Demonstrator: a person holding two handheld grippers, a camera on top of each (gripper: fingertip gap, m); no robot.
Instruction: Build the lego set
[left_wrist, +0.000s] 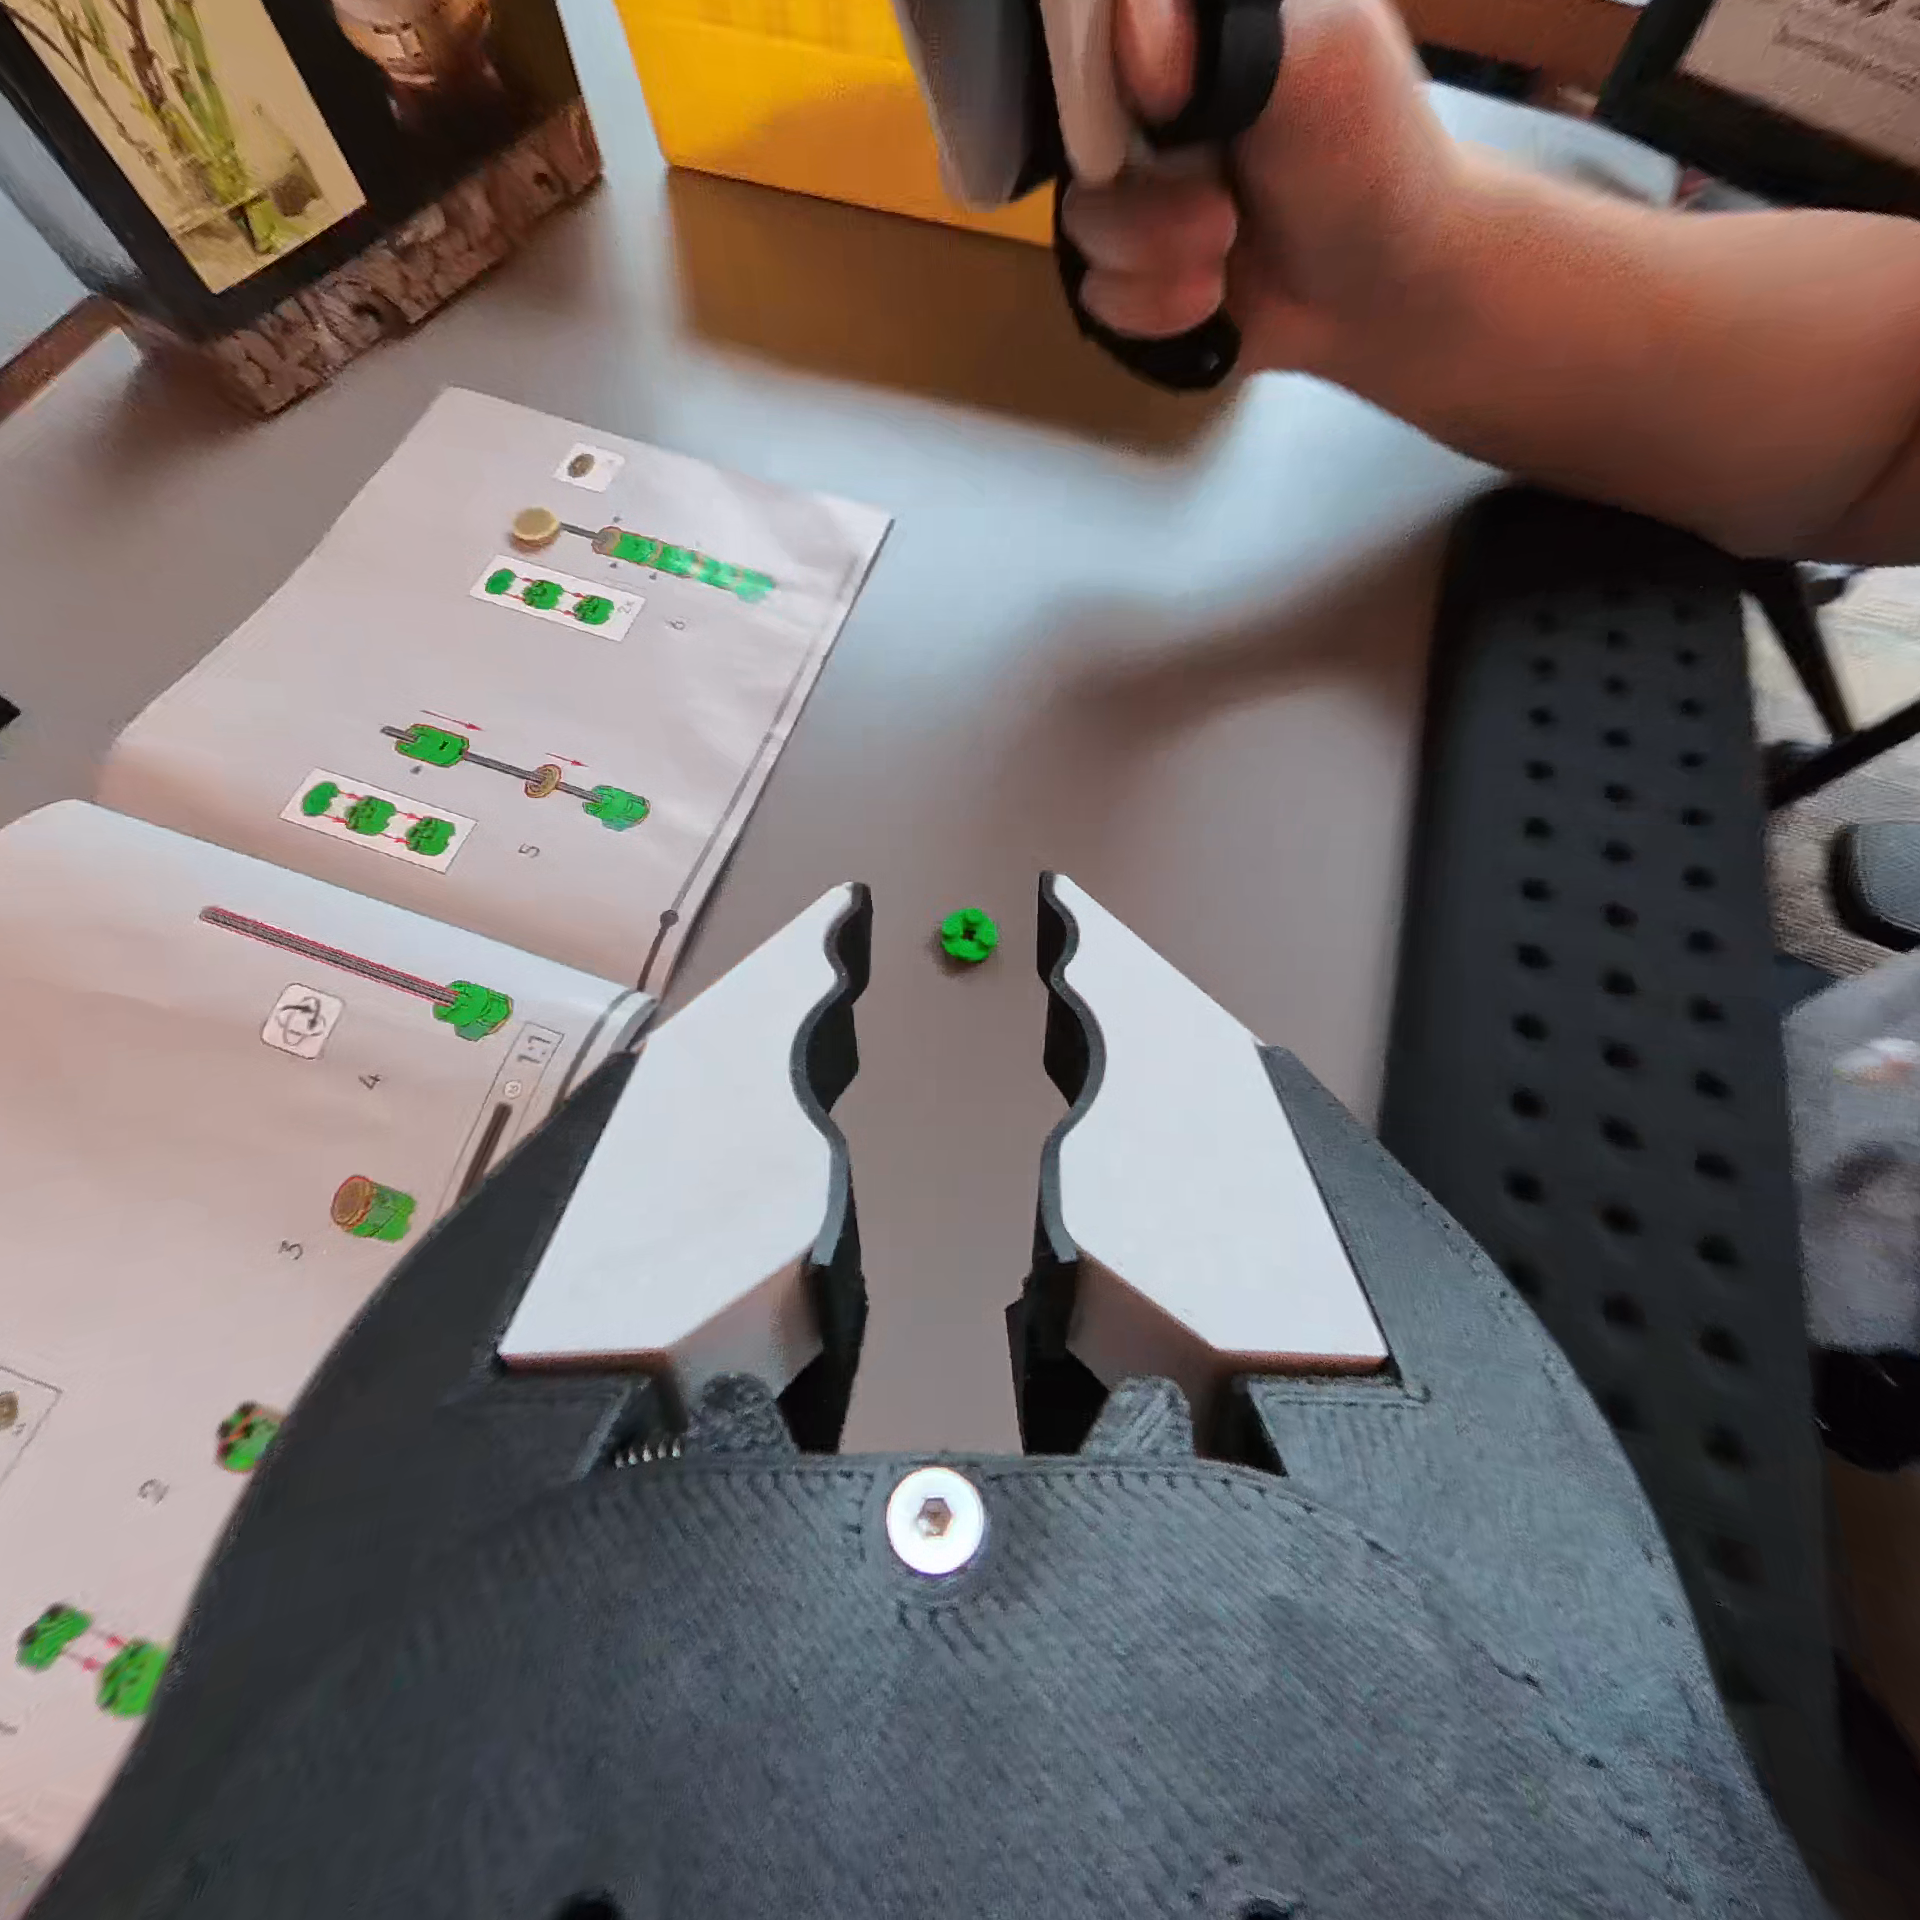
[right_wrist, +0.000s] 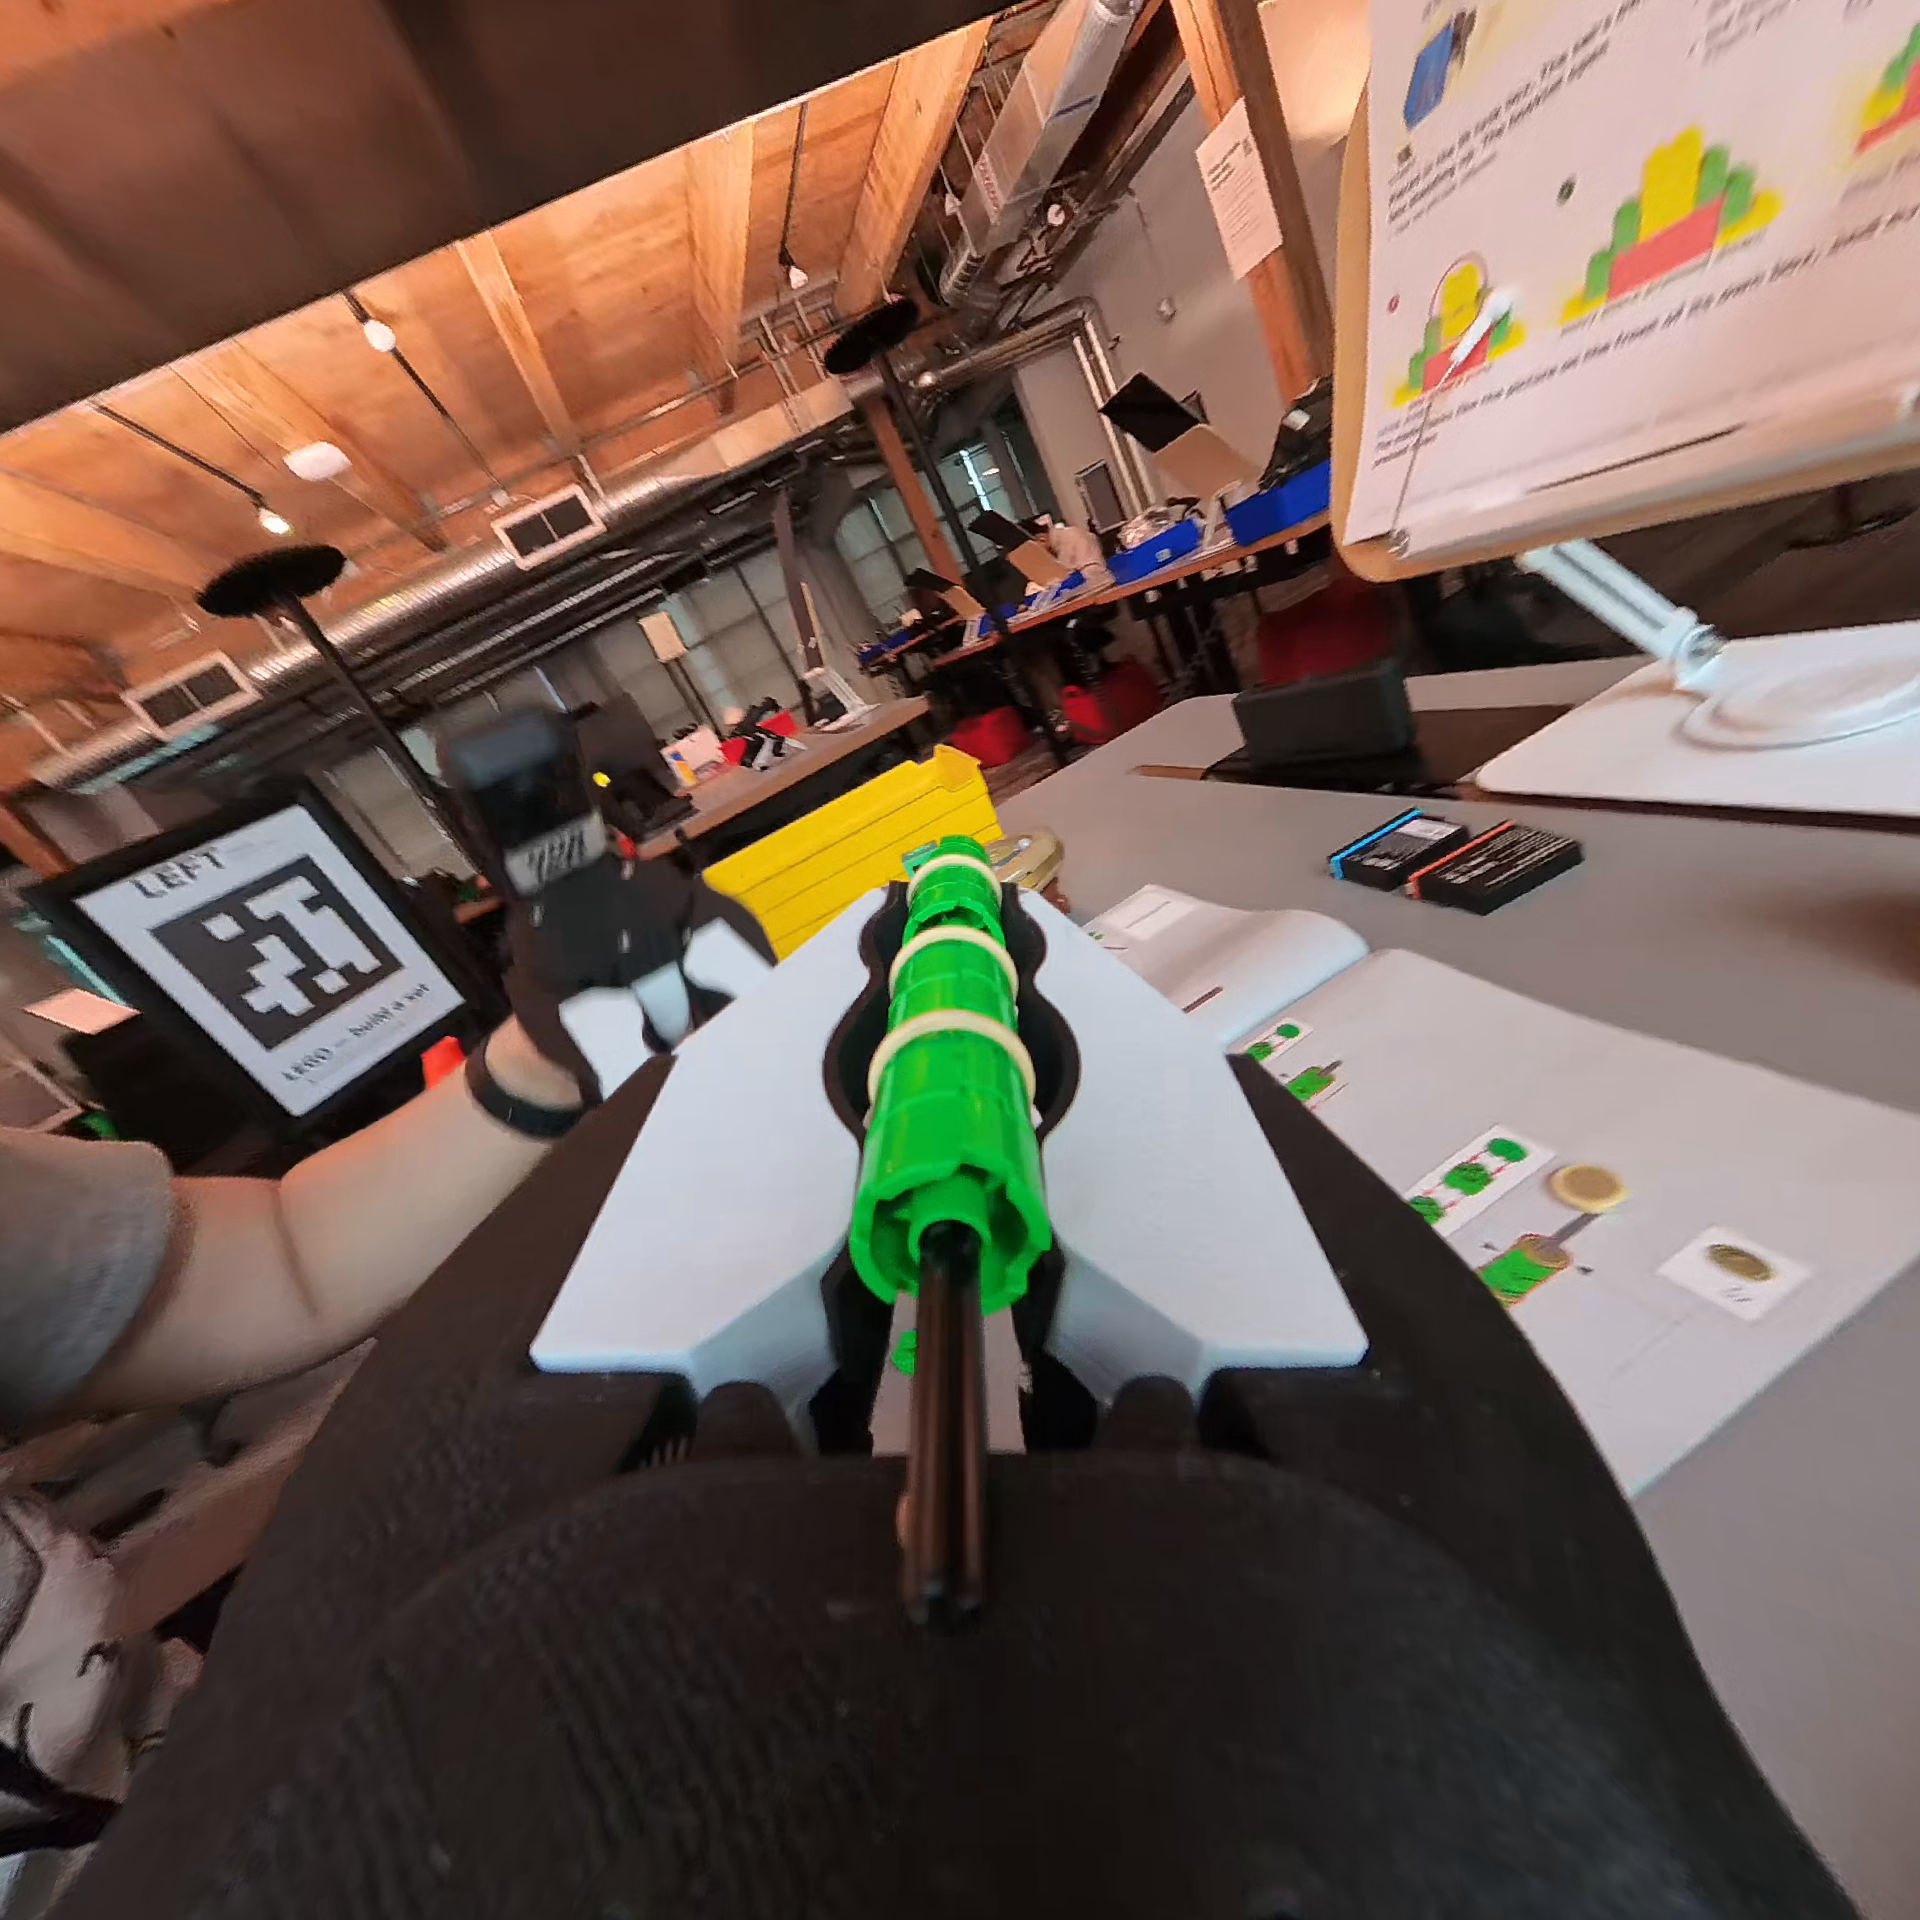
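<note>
The left gripper (left_wrist: 954, 914) hangs over the grey table (left_wrist: 1091, 675) with its fingers (left_wrist: 727, 1091) spread apart. A small green round piece (left_wrist: 969, 935) lies on the table between the tips, touching neither. The open instruction booklet (left_wrist: 416, 831) lies just beside it. The right gripper (right_wrist: 951, 914) is squeezed tight on a green stack with pale rings (right_wrist: 951, 1060), strung on a dark rod (right_wrist: 943, 1423). Its far end is blurry, maybe gold.

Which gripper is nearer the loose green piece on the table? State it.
Left. The left gripper is open with the green piece between its tips. The right gripper is raised off the table, shut on the green stalk.
</note>
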